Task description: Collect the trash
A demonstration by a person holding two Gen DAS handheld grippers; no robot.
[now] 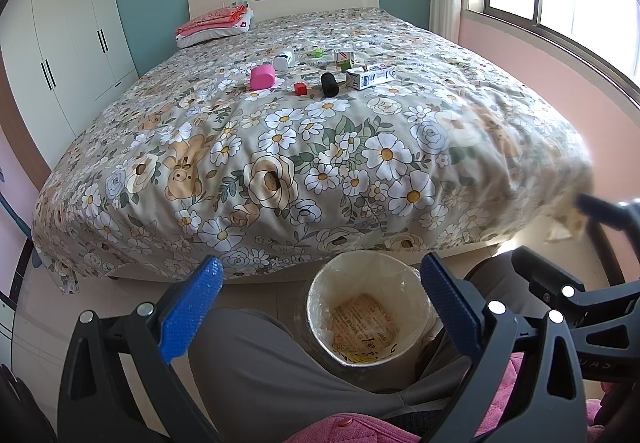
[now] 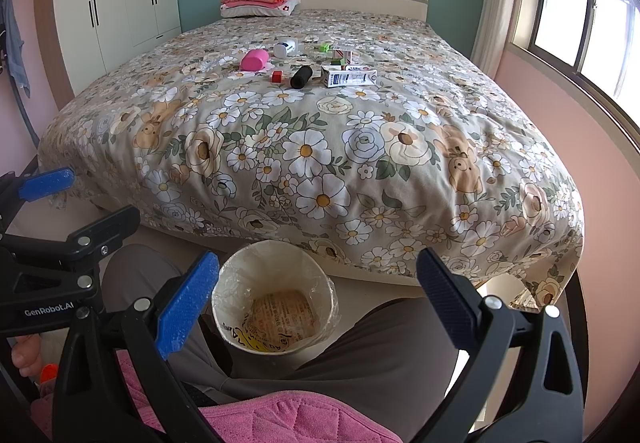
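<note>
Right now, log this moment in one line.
left gripper open | right gripper open | bin between knees, wrapper inside | trash on bed

Open quilt (image 2: 312, 163) between bin (image 2: 276, 339) and clustered trash (image 2: 312, 63).

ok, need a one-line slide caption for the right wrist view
Open right claw poised over lined trash bin at bed's foot; small items, including a white carton, lie scattered on the floral bedspread.

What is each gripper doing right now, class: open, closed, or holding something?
Left gripper: open, holding nothing, above the bin.
Right gripper: open, holding nothing, above the same bin.
</note>
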